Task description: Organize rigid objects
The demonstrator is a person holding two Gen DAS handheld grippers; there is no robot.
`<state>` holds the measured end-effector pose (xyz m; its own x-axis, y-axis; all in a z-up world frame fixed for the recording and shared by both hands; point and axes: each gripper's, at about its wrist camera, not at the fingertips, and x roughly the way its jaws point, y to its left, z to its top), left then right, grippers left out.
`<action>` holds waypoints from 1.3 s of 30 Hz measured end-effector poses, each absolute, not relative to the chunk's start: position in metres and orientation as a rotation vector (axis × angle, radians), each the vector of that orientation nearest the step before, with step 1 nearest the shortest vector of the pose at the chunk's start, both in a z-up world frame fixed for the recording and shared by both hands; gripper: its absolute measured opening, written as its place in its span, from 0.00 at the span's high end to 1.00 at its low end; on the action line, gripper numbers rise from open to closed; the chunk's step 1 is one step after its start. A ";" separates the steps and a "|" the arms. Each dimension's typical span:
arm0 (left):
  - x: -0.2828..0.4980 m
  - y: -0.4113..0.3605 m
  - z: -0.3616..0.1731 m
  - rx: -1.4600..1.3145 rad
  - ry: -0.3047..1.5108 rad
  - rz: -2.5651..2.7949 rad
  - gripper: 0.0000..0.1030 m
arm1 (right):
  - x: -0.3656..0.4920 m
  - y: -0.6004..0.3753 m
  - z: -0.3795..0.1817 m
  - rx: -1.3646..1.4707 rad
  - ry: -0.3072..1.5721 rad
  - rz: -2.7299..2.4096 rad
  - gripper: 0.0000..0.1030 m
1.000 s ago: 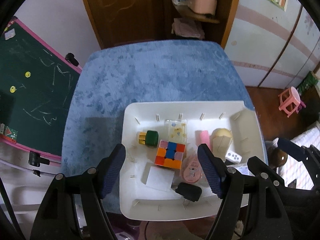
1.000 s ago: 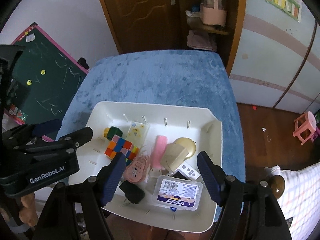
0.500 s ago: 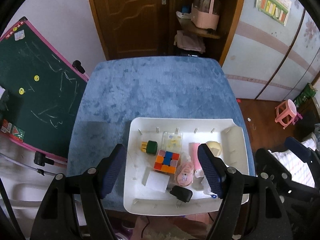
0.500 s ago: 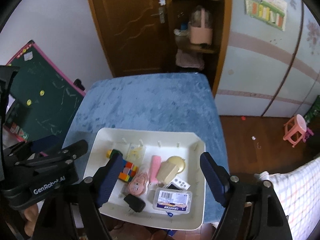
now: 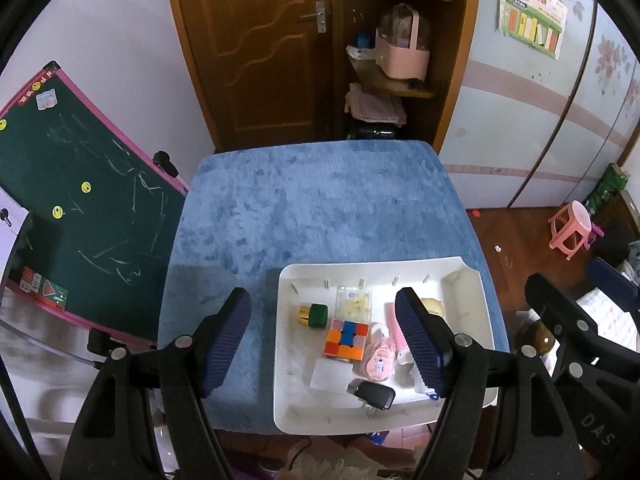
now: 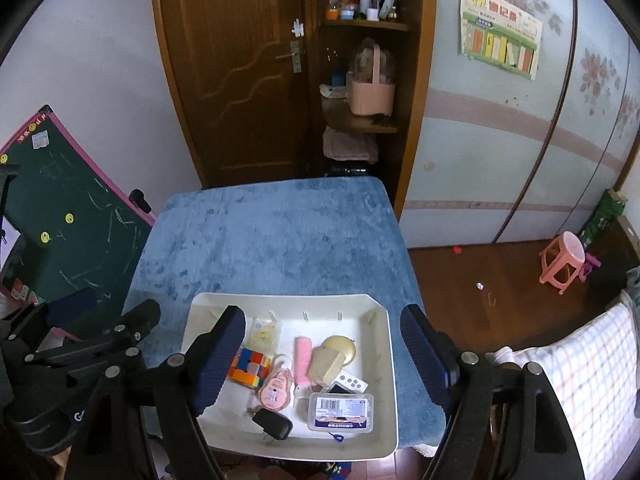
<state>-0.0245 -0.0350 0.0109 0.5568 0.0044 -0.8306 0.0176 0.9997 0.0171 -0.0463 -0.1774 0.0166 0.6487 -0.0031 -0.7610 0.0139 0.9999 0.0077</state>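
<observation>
A white tray (image 5: 468, 280) sits at the near right of the blue-covered table (image 5: 316, 208). It holds a colour cube (image 5: 346, 339), a green and yellow block (image 5: 314, 315), a pink tape dispenser (image 5: 380, 356), a black plug (image 5: 374, 395) and a clear card case (image 5: 353, 302). The right wrist view shows the tray (image 6: 384, 344) with the cube (image 6: 249, 367), a labelled clear box (image 6: 340, 412), a pink bar (image 6: 303, 360) and a tan block (image 6: 328, 365). My left gripper (image 5: 324, 340) and right gripper (image 6: 320, 360) are both open, empty and high above the tray.
A green chalkboard (image 5: 76, 208) leans at the table's left. A wooden door (image 5: 256, 52) and a shelf with a pink basket (image 5: 402, 56) stand behind the table. A pink stool (image 6: 562, 258) is on the floor at right.
Both grippers have risen and pulled back from the tray, so it looks smaller and more of the room shows. Both stay open and the objects have not moved.
</observation>
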 end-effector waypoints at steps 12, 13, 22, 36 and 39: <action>-0.029 -0.025 0.013 0.008 0.987 -0.005 0.25 | -0.050 -0.165 0.021 0.016 0.880 -0.037 0.21; -0.030 -0.023 0.013 0.007 0.989 -0.002 0.25 | -0.050 -0.165 0.021 0.016 0.879 -0.044 0.21; -0.031 -0.011 0.010 -0.008 1.007 -0.001 0.25 | -0.052 -0.155 0.021 0.016 0.871 -0.025 0.21; -0.030 -0.004 0.008 -0.017 1.019 0.004 0.25 | -0.050 -0.146 0.020 -0.007 0.884 -0.009 0.21; -0.030 -0.004 0.007 -0.014 1.019 0.007 0.25 | -0.050 -0.146 0.019 -0.006 0.886 -0.006 0.21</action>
